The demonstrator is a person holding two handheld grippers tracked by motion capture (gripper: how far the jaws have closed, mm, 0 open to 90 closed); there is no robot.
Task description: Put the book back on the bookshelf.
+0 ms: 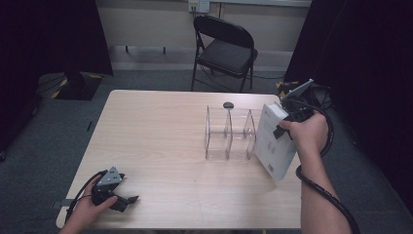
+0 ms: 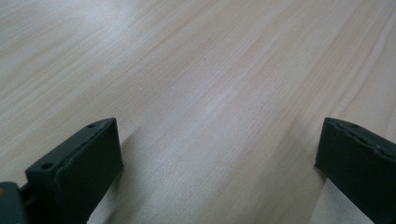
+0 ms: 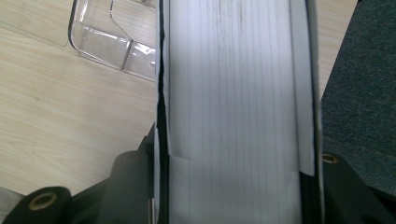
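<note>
A thick white book (image 1: 272, 142) stands upright and tilted at the table's right edge, just right of a clear acrylic divider rack (image 1: 229, 134). My right gripper (image 1: 286, 126) is shut on the book, its jaws pressing on both covers. In the right gripper view the book's page edge (image 3: 233, 107) runs up between the jaws of my right gripper (image 3: 236, 191), with a corner of the rack (image 3: 112, 42) at the upper left. My left gripper (image 1: 127, 201) rests on the table near the front left corner. Its jaws stand wide apart over bare wood in the left gripper view (image 2: 219, 135).
The wooden table (image 1: 156, 141) has a small dark object (image 1: 228, 105) lying behind the rack. A black folding chair (image 1: 225, 48) stands beyond the far edge. Grey carpet (image 3: 359, 84) lies past the table's right edge.
</note>
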